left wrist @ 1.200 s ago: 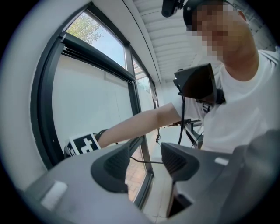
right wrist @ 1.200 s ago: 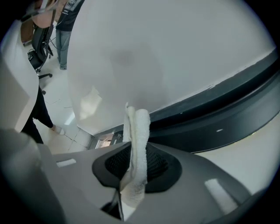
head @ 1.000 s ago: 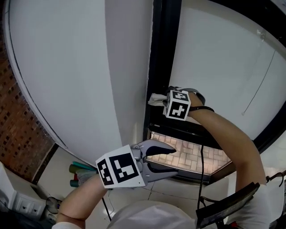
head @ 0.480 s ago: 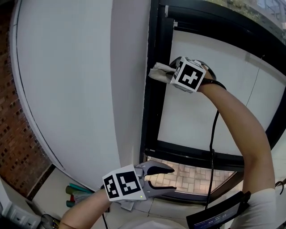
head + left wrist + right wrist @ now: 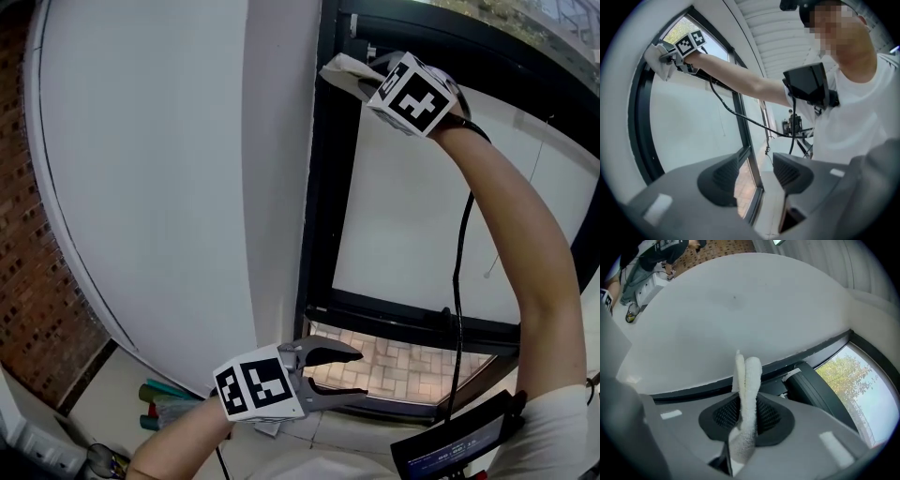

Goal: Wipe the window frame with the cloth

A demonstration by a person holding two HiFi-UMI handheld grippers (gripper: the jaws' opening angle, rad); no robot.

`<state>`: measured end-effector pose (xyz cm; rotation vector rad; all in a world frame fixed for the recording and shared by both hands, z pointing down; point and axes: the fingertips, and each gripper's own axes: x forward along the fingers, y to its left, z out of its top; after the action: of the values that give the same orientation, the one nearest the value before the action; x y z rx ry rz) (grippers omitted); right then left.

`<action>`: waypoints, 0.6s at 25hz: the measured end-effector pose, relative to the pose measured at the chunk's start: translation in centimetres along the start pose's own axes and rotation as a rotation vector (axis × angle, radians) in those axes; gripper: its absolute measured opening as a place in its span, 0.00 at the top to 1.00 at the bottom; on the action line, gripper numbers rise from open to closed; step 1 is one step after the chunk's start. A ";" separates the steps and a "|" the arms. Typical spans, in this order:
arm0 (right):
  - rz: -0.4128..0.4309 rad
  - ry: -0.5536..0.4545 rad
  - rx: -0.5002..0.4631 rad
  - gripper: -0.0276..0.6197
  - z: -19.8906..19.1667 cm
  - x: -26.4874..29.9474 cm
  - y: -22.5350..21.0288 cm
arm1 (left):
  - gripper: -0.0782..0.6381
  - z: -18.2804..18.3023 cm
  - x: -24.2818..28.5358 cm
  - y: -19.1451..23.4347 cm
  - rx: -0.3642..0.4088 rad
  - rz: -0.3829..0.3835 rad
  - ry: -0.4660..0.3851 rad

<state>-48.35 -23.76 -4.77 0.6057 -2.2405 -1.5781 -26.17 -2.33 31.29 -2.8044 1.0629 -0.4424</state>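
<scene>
A black window frame runs upright beside a white wall. High on it, near the top corner, my right gripper is shut on a folded white cloth, which presses against the frame. In the right gripper view the cloth stands pinched between the two pads, with the frame just beyond. In the left gripper view the cloth shows at the frame's upper left. My left gripper hangs low, below the sill, open and holding nothing; its pads stand apart.
A white wall lies left of the frame, brick wall further left. A black cable hangs from the right arm. Coloured tubes lie on the floor below. Tiled ground shows through the lower pane.
My right gripper has slid the cloth up the frame, from mid-height to near the top corner. The left gripper has stayed low and open.
</scene>
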 end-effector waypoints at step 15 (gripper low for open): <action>0.238 0.120 -0.144 0.85 -13.9 -3.8 23.1 | 0.55 0.5 2.0 -0.9 0.001 -0.032 -0.024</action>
<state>-41.62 -26.11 21.55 0.3677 -2.0072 -1.5242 -24.03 -2.97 31.45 -2.8223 1.0145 -0.4110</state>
